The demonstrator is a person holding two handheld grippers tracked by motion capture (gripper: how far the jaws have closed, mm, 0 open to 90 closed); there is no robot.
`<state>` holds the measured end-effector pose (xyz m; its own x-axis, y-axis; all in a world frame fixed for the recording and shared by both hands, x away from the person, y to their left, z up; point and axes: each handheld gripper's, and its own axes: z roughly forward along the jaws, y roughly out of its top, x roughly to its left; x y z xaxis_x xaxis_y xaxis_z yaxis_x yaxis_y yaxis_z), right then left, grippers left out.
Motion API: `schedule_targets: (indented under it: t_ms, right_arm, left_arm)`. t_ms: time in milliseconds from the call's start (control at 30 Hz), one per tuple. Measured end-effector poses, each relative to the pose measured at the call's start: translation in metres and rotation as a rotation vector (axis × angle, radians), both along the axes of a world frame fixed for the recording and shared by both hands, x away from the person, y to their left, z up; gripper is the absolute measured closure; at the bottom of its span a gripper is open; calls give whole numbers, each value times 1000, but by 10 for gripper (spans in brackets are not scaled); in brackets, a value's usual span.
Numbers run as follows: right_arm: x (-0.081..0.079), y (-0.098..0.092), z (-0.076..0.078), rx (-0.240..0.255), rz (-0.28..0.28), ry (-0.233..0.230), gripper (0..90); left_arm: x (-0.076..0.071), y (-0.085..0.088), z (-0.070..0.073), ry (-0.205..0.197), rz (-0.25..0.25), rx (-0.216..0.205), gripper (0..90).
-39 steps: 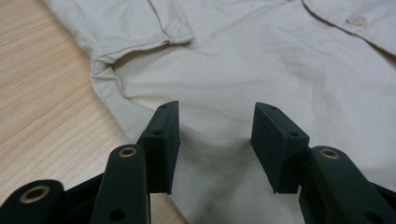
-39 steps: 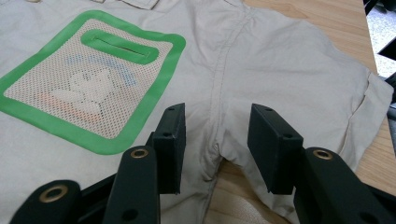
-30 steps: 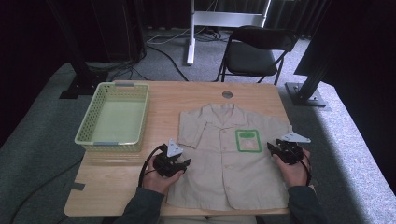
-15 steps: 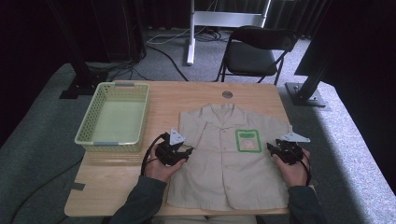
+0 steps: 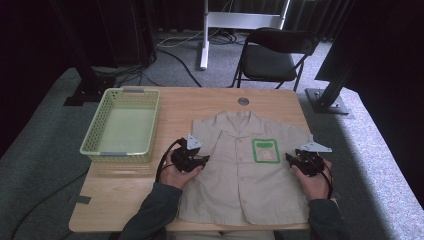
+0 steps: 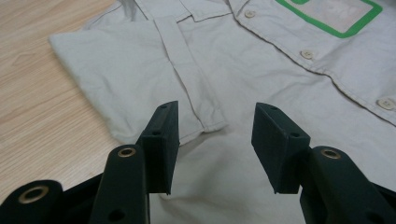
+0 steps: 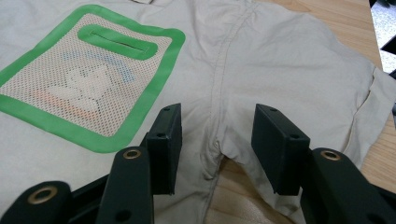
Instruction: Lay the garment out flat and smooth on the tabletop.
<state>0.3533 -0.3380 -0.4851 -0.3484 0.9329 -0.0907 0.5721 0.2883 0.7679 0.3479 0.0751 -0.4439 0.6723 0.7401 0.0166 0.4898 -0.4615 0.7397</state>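
Observation:
A beige short-sleeved shirt [image 5: 240, 175] lies flat, front up and buttoned, on the wooden table [image 5: 125, 190]. It has a green-edged mesh pocket [image 5: 265, 150] on the chest. My left gripper [image 5: 202, 161] hovers open at the shirt's left sleeve [image 6: 135, 79], jaws over the cuff and side seam [image 6: 215, 144]. My right gripper [image 5: 290, 159] is open at the other side. Its jaws have just been opening and stand over the underarm seam [image 7: 215, 144], beside the pocket [image 7: 88, 79], with no cloth pinched between them.
A pale green plastic basket [image 5: 95, 145] stands empty at the table's left. A round hole [image 5: 243, 101] sits near the far edge. A black folding chair [image 5: 270, 55] and stand legs are on the carpet beyond. Bare wood shows left of the shirt.
The left hand has moved its gripper a little forward and to the right, onto the shirt's left sleeve. The right hand has stayed where it was.

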Motion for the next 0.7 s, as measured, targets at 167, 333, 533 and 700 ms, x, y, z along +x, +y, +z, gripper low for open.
schedule_targets:
  t_ms: [167,333,533,700]
  right_arm:
    - [0,0,0,1,0,0,518]
    - [0,0,0,0,0,2,517]
    - [0,0,0,-1,1,4,516]
    - [1,0,-1,-2,1,7,515]
  left_arm:
    - [7,-4,-4,9,-2,4,518]
    - [13,-8,-7,20,-3,9,517]
    - [21,-12,-13,39,1,9,515]
    - [29,-14,-18,70,4,6,509]
